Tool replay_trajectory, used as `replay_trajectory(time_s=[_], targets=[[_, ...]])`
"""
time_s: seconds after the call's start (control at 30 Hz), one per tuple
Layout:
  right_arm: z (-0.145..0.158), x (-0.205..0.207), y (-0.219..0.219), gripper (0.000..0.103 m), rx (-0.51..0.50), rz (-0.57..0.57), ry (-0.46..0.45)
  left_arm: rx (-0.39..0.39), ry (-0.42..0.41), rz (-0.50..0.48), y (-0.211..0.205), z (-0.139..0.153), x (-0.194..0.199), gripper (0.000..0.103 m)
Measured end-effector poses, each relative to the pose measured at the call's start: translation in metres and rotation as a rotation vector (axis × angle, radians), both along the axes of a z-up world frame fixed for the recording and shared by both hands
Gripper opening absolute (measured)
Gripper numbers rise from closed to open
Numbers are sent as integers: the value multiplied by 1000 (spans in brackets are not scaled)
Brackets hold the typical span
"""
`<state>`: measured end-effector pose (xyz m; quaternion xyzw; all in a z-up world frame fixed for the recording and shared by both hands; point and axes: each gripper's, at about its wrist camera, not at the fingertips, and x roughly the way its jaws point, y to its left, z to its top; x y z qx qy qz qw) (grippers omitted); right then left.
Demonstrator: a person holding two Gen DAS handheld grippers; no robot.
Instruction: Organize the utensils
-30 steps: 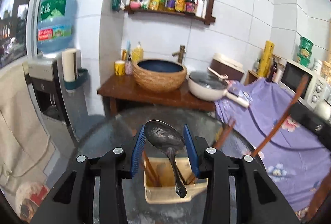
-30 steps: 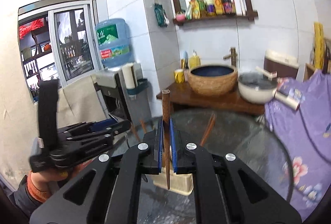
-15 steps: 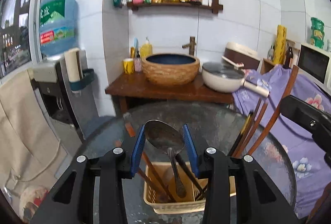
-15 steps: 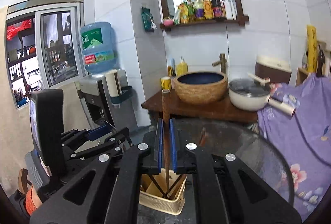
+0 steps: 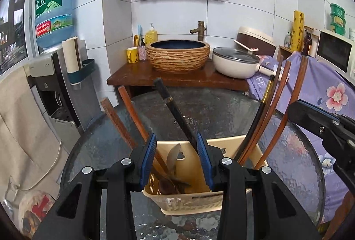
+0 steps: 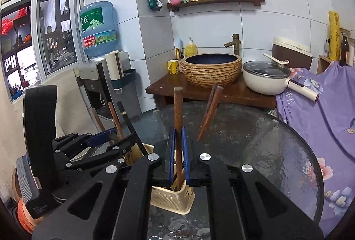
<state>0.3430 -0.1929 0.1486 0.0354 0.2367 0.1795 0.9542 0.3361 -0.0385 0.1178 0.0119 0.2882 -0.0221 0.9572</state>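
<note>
- Since one second ago the metal spoon (image 5: 173,159) has left the left gripper (image 5: 176,156); it now lies bowl-up inside the cream perforated plastic utensil basket (image 5: 190,202), among the handles already there.
- Judgement: spoon placement looks complete, so the left tool is free for another item.
- Left gripper: blue pads stand wide apart, holding nothing, hovering directly above the basket opening.
- Right gripper (image 6: 178,164): blue pads narrow, clamped on one brown wooden chopstick (image 6: 177,120), held nearly upright; its lower end reaches into the basket's near corner. It sits lower than half a second ago.
- Judgement: this chopstick is about to be released; not yet let go.
- Other chopsticks in the basket: reddish-brown ones lean left (image 5: 124,120) and right (image 5: 275,111); a black one (image 5: 177,118) leans back through the middle.
- Basket stands on the round dark glass table (image 5: 288,151), near its front edge.
- Right tool's body is visible at the right edge of the left view.
</note>
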Motion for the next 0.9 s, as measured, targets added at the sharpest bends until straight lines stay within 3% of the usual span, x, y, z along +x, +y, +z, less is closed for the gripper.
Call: replay_trajectory(time_s=[0.17,0.23,0.27,0.33,0.4,0.47,0.53,0.6,0.77,0.9], targets=[[-4,-1,-3,8,0,4,16,-13,-11,5,2,1,-4,38],[-3,-6,-6,8,16,11,1,-24,-26,0,4,7,-10,47],[-1,-8,-7,8,16,16,-3,-22,-44,1,4,10,-15,57],[1,-14,-9,20,16,13,-19,-21,-85,11,6,18,-27,71],[4,-26,-16,61,39,-3,-55,-37,-136,20,12,26,-46,85],[6,-42,-24,63,53,-24,-88,-48,-179,34,21,31,-66,95],[6,-55,-31,69,57,-31,-98,-46,-215,60,30,32,-83,97],[2,-69,-38,85,56,-47,-105,-41,-226,71,37,29,-97,97],[-22,-104,-43,93,54,-32,-60,-39,-177,44,49,2,-136,97],[-46,-147,-35,96,25,-16,-77,-79,-205,60,60,-20,-176,97]])
